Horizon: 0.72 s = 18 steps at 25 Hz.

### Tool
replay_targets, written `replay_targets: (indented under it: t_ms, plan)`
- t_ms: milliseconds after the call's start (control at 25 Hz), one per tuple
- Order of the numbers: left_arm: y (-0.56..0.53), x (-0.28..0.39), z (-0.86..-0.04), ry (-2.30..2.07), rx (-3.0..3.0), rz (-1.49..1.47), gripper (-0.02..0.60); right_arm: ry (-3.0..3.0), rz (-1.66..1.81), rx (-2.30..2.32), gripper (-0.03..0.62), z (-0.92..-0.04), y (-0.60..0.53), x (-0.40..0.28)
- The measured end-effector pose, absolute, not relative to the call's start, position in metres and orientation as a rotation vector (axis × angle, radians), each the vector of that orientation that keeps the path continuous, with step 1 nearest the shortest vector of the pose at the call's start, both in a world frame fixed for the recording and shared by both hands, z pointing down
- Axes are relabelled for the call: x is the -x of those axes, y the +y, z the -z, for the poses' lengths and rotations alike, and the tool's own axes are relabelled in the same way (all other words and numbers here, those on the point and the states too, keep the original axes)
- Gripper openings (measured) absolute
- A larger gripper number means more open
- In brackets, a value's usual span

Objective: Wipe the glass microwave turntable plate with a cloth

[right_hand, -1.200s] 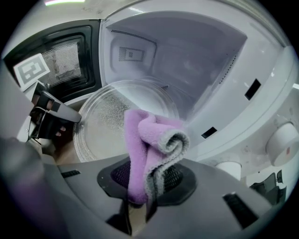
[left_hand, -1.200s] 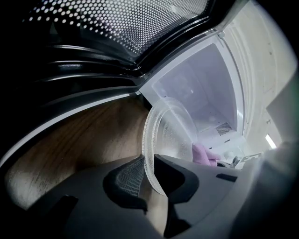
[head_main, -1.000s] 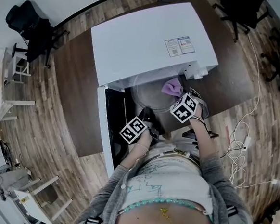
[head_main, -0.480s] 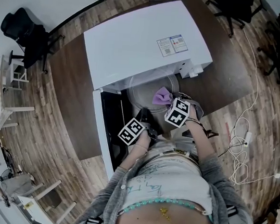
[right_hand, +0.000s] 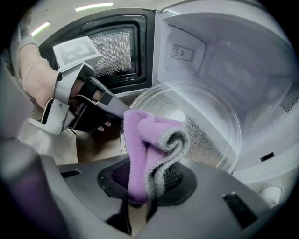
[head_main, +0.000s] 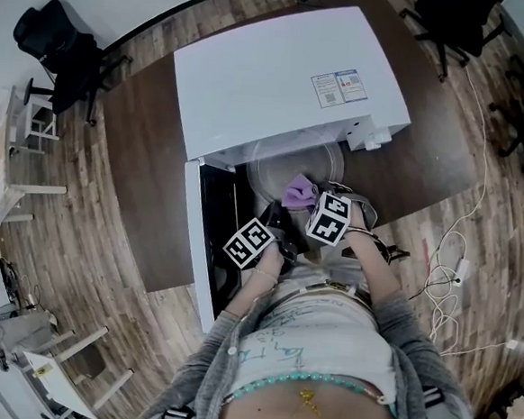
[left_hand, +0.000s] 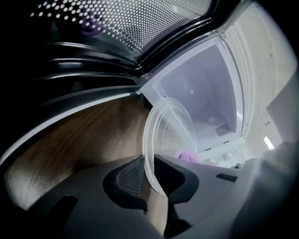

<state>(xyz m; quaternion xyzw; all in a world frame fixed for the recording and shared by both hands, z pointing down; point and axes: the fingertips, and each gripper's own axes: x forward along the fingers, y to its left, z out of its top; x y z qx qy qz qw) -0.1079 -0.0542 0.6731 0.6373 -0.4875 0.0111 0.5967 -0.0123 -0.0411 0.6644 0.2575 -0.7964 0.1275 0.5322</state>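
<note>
1. The left gripper (left_hand: 150, 176) is pinching the rim of the glass plate (left_hand: 172, 133) between its fingers, at the mouth of the open microwave (head_main: 282, 70).
2. The right gripper (right_hand: 145, 182) is clamping a folded purple cloth (right_hand: 152, 140) in its fingers, over the plate's near edge.

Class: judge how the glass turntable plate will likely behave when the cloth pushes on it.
Probably stiff: the glass turntable plate shows no sag though the left gripper pinches only its rim. Likely slippery and breakable: clear glass, held at one edge.
</note>
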Motion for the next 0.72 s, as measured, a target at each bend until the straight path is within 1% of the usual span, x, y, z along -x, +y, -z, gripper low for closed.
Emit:
replay_targets:
  t_ms: [280,720]
  plan:
    - [-0.052,0.11,-0.674,-1.078,-1.442,0.037,0.059,-1.903,-0.346,-0.643,0.109,-0.657,-0.044,0.004]
    - [-0.048,0.11,-0.671,-1.039,-1.438,0.126,0.046,-1.939,-0.403,-0.899,0.109,-0.617,-0.072,-0.061]
